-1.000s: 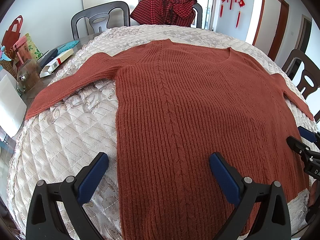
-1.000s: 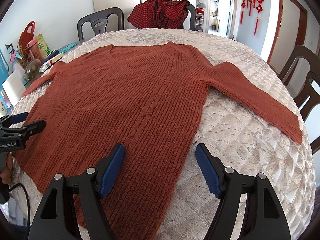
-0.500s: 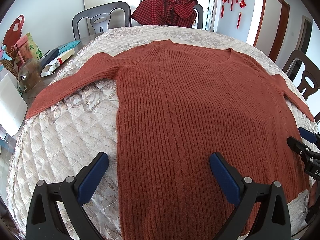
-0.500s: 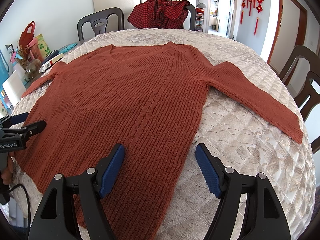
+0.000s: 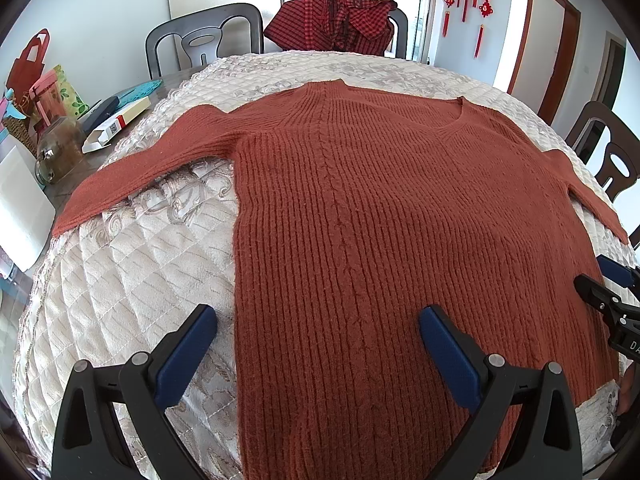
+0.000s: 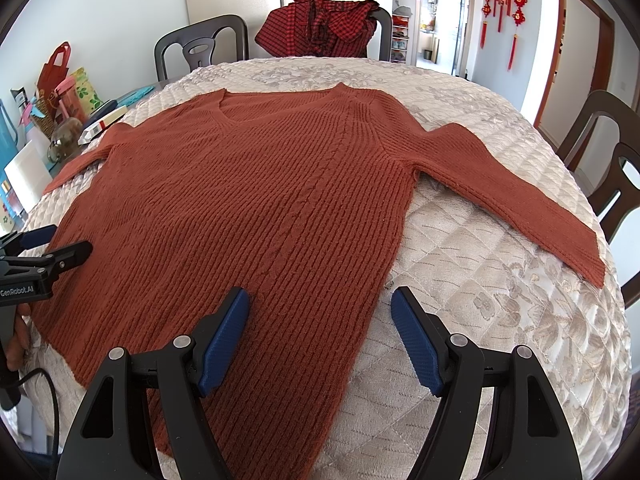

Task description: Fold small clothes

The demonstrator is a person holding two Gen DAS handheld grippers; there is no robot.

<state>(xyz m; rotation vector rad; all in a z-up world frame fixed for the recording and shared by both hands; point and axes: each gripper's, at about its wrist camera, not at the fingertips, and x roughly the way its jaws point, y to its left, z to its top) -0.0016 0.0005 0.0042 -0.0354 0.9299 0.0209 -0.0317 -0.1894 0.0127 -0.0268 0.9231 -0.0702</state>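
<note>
- Sweater (image 5: 400,220) is lying flat and face up on the quilted table cover (image 5: 132,264) in the left wrist view, sleeves spread. A white box (image 5: 116,126) and jar (image 5: 56,152) are sitting off to the left, nothing blocking. Left gripper (image 5: 316,340) is hanging wide open over the hem.
- Right wrist view: right gripper (image 6: 320,332) is gaping open too, straddling the sweater's right edge. A checked shirt (image 6: 320,28) is draping over a far chair (image 6: 200,44).

Both fisheye views look forward and slightly down from the near edge of the worktop (image 5: 120,264), close above the sweater (image 5: 400,220). The left view sits over its left side, the right view over its right side. Both take in the spread sweater, the far chairs (image 6: 200,44) and the checked garment (image 6: 320,24). Each catches the other hand-held gripper (image 6: 36,256) at its frame edge.
</note>
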